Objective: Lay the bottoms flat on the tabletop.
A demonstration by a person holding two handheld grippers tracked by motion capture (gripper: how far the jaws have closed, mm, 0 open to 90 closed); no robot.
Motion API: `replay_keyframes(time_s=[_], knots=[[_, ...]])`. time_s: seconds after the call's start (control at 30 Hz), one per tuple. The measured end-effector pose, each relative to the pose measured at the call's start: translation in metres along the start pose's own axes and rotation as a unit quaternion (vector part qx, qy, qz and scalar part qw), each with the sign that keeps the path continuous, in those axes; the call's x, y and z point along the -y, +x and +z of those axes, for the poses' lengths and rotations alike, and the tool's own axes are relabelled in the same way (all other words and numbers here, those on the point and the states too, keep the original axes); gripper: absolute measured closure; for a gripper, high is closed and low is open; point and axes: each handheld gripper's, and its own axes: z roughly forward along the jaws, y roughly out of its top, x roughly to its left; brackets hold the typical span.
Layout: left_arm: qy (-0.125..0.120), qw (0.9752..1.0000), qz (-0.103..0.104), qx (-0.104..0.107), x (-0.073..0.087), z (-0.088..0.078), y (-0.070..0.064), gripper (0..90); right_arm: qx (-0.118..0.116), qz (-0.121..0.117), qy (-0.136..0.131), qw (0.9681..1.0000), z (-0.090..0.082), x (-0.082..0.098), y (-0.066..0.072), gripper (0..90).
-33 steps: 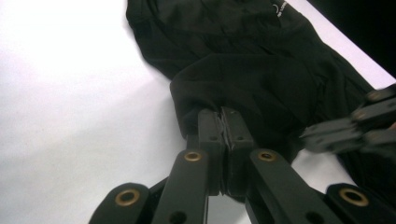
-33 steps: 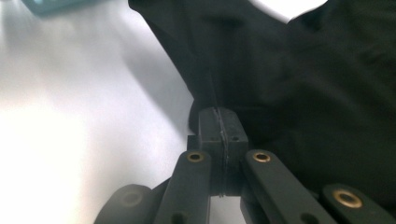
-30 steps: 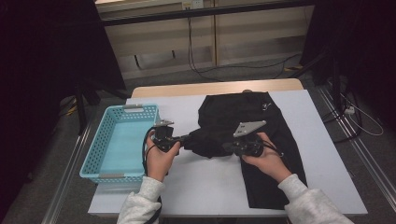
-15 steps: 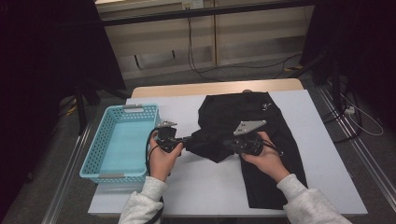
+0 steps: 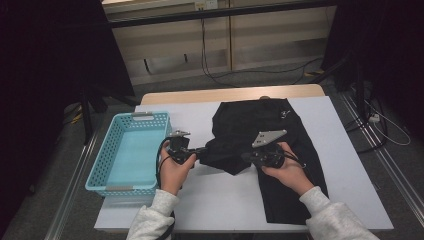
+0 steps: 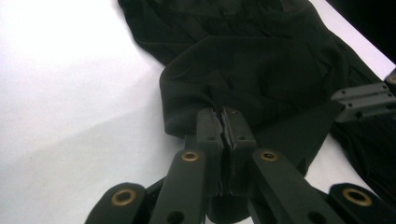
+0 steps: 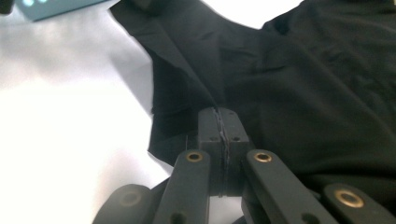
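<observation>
A black garment [image 5: 260, 135], which looks like trousers, lies across the white table [image 5: 210, 200], one part folded over toward the left. My left gripper [image 5: 201, 149] is shut on that folded part's left edge and holds it just above the table. In the left gripper view the jaws pinch a fold of the black cloth [image 6: 243, 70], and the left gripper [image 6: 220, 116] tips meet. My right gripper [image 5: 246, 156] is shut on the cloth near the garment's middle. In the right gripper view the right gripper [image 7: 219, 116] clamps a dark fold of the garment [image 7: 303, 93].
A light blue plastic basket [image 5: 131, 152] stands at the table's left edge, close to my left hand [image 5: 172, 172]. A wooden tabletop strip [image 5: 230, 94] runs along the far side. Bare white table lies in front of both hands. Cables trail over the floor beyond.
The left gripper and its pinched cloth edge have shifted slightly left, drawing the fold out. The right hand has barely moved.
</observation>
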Motion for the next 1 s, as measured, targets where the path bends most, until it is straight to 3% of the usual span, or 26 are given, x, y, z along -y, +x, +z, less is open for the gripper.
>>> replay_keyframes(time_s=[0.43,0.57,0.73,0.87,0.93,1.0], knots=[[0.002,1.0,0.0,0.001,0.001,-0.001,-0.001,87.8,-0.029,-0.033,0.041,0.9982,0.011,0.0,0.016,83.0],[0.003,1.0,0.001,-0.002,0.001,-0.002,0.0,87.9,-0.015,-0.023,0.035,0.999,0.016,-0.001,0.018,66.6],[0.001,1.0,0.0,-0.001,0.0,-0.003,0.0,87.7,-0.019,-0.031,0.051,0.9981,0.028,0.0,0.026,56.2],[-0.012,0.9999,-0.001,0.005,-0.003,-0.008,-0.003,88.1,-0.018,-0.043,0.072,0.9963,0.037,0.003,0.032,54.3],[-0.018,0.9998,-0.003,0.008,-0.004,-0.011,-0.003,88.2,-0.016,-0.034,0.074,0.9966,0.037,0.003,0.032,61.1],[-0.022,0.9997,-0.005,0.01,-0.005,-0.012,-0.003,88.3,-0.014,-0.034,0.072,0.9967,0.036,0.003,0.031,78.5]])
